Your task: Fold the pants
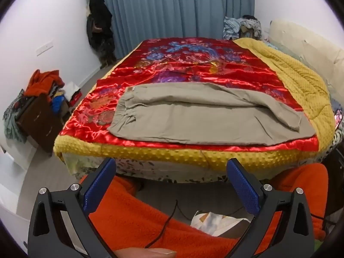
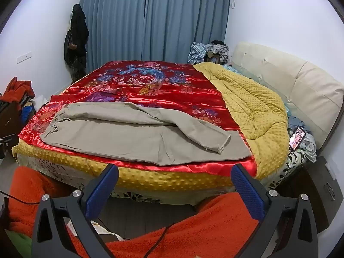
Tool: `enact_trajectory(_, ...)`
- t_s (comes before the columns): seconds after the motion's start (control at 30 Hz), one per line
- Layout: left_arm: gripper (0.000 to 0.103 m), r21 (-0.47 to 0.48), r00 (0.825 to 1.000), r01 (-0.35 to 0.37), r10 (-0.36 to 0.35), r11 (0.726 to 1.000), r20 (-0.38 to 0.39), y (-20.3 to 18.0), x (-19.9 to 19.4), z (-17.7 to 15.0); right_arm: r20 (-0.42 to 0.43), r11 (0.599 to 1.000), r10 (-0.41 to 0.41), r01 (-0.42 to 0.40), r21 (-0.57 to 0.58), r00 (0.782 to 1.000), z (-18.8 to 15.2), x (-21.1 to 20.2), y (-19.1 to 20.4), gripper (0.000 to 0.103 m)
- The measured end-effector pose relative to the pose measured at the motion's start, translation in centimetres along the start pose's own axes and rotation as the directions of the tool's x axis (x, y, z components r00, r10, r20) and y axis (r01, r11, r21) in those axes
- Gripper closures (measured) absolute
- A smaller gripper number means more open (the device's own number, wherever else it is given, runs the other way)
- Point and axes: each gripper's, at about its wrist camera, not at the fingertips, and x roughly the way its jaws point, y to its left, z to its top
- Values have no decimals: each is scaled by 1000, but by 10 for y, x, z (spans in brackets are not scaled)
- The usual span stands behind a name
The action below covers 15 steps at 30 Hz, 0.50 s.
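A pair of khaki cotton pants [image 1: 193,111] lies flat on a shiny red satin bedspread with blue and purple flowers [image 1: 193,64], waistband to the left, one leg folded over the other. The bedspread covers a mustard-yellow dotted quilt [image 1: 150,152] on the bed. Below, the left hand-held gripper [image 1: 172,185] with blue pads hangs wide apart and empty above orange fleece-clad legs [image 1: 129,215], short of the bed's near edge.

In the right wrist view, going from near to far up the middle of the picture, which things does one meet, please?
Open right tool → yellow dotted blanket edge → beige pants → red satin cover → blue curtain.
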Motion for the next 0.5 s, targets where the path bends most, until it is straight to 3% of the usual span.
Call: enact_trajectory(0.5,1,34,1000,-2,2,999,-3,-6,-1,-5,-7,1000,0,0,-6,1000,0,-2,0,0)
